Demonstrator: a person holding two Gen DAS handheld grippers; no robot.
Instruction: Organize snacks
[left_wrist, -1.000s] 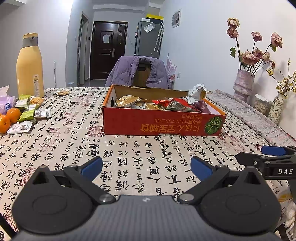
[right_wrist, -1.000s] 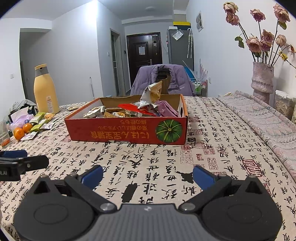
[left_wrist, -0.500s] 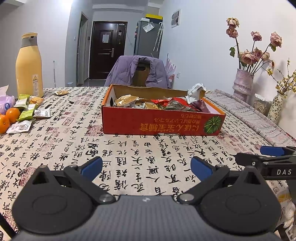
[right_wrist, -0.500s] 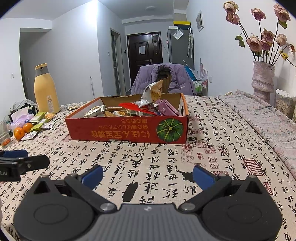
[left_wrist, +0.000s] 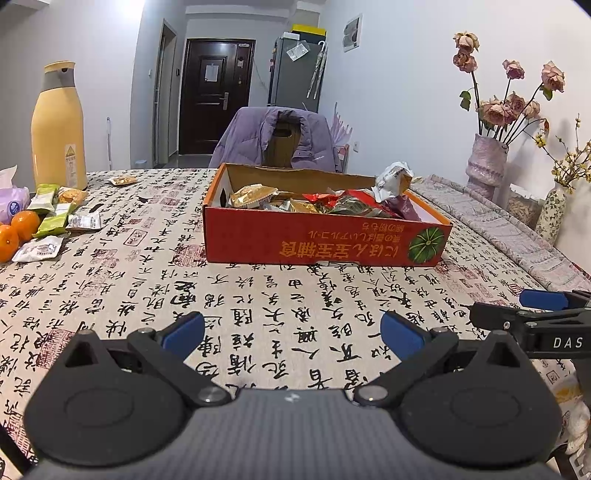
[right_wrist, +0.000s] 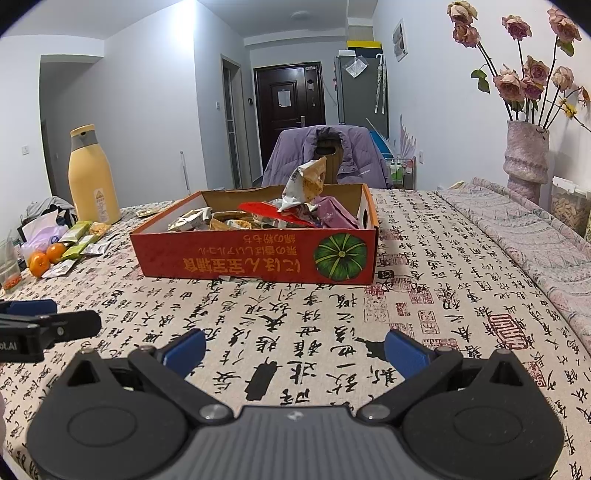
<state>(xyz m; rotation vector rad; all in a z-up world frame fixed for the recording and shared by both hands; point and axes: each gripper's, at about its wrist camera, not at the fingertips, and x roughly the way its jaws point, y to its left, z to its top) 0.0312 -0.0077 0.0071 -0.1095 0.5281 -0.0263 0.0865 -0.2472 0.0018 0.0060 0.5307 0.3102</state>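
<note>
A red cardboard box (left_wrist: 317, 242) (right_wrist: 255, 258) with a pumpkin picture sits mid-table, heaped with snack packets (left_wrist: 332, 201) (right_wrist: 280, 214). A white crumpled bag (left_wrist: 393, 181) (right_wrist: 306, 181) sticks up from its right end. More loose snack packets (left_wrist: 55, 214) (right_wrist: 79, 240) lie at the table's left. My left gripper (left_wrist: 291, 334) stands open and empty over the tablecloth, well short of the box. My right gripper (right_wrist: 293, 349) is likewise open and empty. Each gripper's side shows at the other view's edge.
A tall yellow bottle (left_wrist: 59, 125) (right_wrist: 92, 175) stands at the far left, with oranges (left_wrist: 16, 230) (right_wrist: 44, 258) and a tissue pack (left_wrist: 13, 197) near it. Vases of dried roses (left_wrist: 484, 164) (right_wrist: 526, 162) line the right wall. A chair with a purple jacket (left_wrist: 275, 138) is behind the table.
Both views have shifted slightly; the box sits a touch lower and closer in the right wrist view. Both grippers stay open and empty.
</note>
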